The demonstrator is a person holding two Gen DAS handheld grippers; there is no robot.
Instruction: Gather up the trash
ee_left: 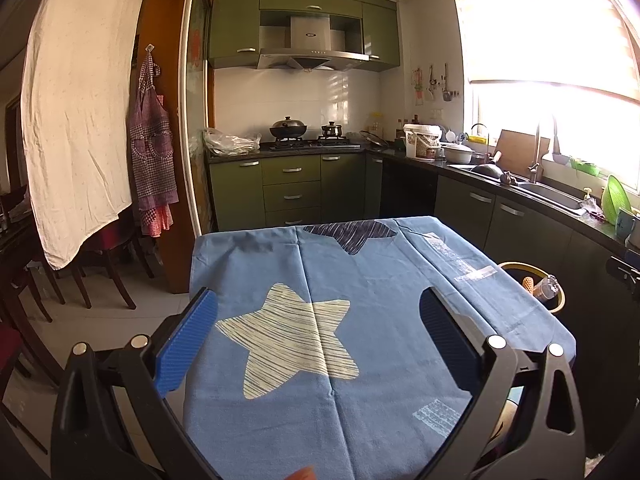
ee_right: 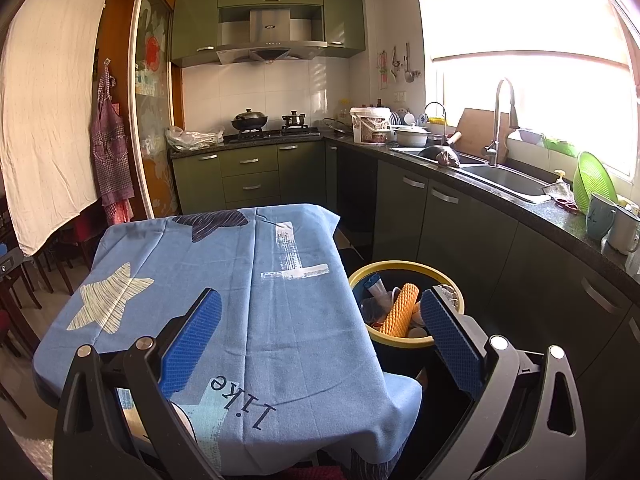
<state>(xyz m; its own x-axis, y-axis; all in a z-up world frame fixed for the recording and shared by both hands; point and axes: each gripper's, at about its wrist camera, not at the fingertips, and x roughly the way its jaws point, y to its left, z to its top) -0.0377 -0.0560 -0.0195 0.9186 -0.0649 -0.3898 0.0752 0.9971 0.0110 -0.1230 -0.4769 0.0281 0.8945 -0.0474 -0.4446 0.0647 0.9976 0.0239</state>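
Right wrist view: trash bin (ee_right: 406, 268) right of table, already holding yellow foam sleeve (ee_right: 400, 310), bottle, scraps. Blue tablecloth (ee_right: 256, 300) bare. Right gripper (ee_right: 320, 326) spread, empty. Left gripper (ee_left: 318, 326) spread, empty. Collection judged essentially finished.

The tablecloth (ee_right: 256, 320) is blue, printed with a cream star (ee_left: 290, 344) scratched in dark lines, a navy star (ee_left: 352, 234) and dark lettering. The bin (ee_right: 406, 268) is black with a yellow rim — inside lies an orange ribbed foam sleeve (ee_right: 400, 310). Cabinets (ee_left: 296, 192) are olive green; the apron (ee_left: 154, 152) purple check.
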